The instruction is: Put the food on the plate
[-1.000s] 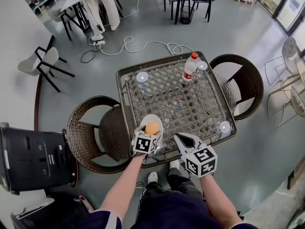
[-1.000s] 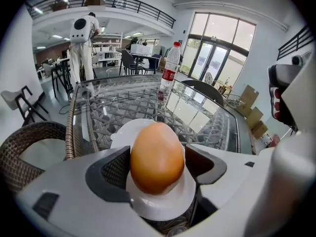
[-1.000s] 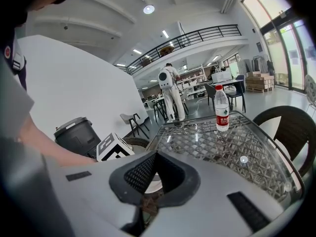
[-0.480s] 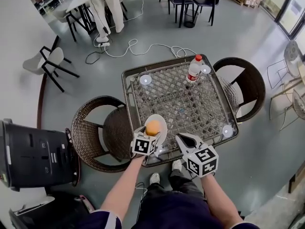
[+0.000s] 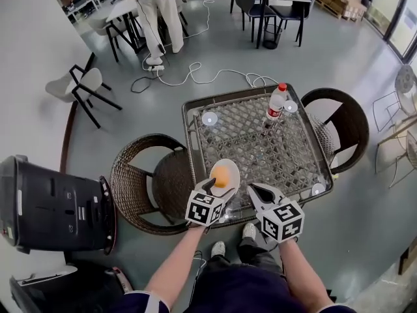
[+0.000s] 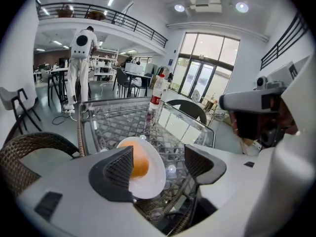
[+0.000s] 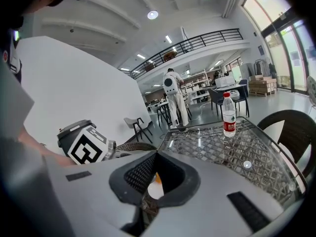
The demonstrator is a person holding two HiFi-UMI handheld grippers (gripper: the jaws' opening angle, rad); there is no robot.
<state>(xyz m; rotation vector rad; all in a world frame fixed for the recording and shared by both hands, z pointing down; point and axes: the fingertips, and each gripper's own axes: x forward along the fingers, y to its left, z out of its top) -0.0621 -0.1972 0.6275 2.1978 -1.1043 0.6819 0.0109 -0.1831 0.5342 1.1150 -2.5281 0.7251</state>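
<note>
Round orange food [image 5: 221, 175] already lies on the plate, a little toward its near side, at the near left edge of the surface.

That square glass-topped wicker surface [image 5: 260, 142] carries everything. At its far side stands a clear plastic bottle with a red cap [image 5: 276, 103], well apart from the plate.

The white oval plate [image 5: 230, 165] lies flat and looks stiff and breakable. If it must be moved, it is best lifted by the rim rather than pushed.

Just in front of the plate hovers the left gripper [image 6: 159, 157]. Its jaws are spread wide with nothing clasped, and the plate shows past its left jaw. The right gripper [image 7: 157, 156] hangs beside it, jaws pressed together on nothing.

I judge the food to be light and smooth-skinned. Whether it is fruit or a bun I cannot tell. Its round shape makes it likely to roll or slip, so a gentle hold across its widest middle would suit.
</note>
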